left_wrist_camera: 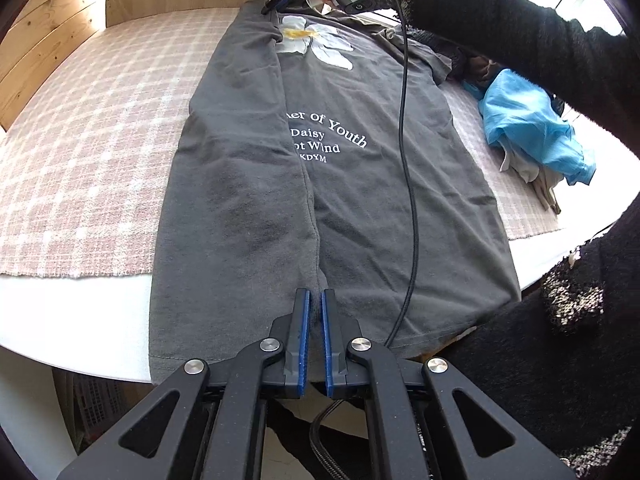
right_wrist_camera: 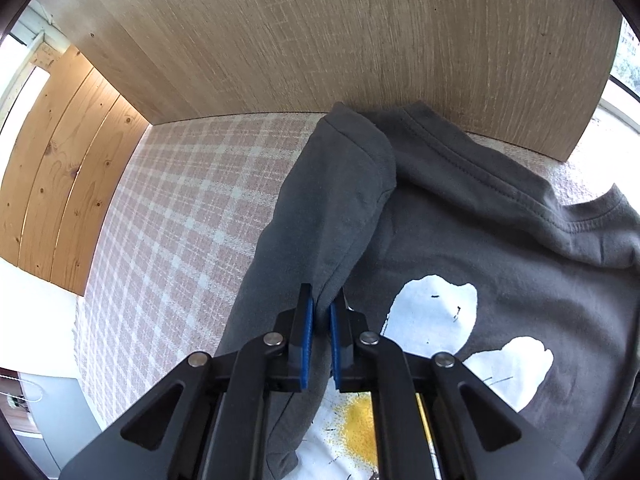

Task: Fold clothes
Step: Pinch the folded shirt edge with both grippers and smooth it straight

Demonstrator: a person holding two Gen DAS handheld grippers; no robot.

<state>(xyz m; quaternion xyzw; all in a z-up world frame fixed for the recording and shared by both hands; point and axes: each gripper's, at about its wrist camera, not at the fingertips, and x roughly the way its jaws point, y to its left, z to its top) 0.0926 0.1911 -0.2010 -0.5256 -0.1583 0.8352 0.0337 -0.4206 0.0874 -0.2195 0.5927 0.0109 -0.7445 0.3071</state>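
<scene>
Grey tee (left_wrist_camera: 360,200) lies flat on the table (left_wrist_camera: 72,320), left side already folded over the print; left gripper (left_wrist_camera: 315,308) pinches that flap at the hem, right gripper (right_wrist_camera: 323,316) clamps it near the collar; other side and heap (left_wrist_camera: 532,128) remain

T-shirt (left_wrist_camera: 360,200) spread lengthwise on checked cloth (left_wrist_camera: 100,160) over table (left_wrist_camera: 80,328), one side folded in over the middle. Heap of clothes (left_wrist_camera: 532,132) on the right. Wooden panel (right_wrist_camera: 320,40) behind the collar end.
</scene>
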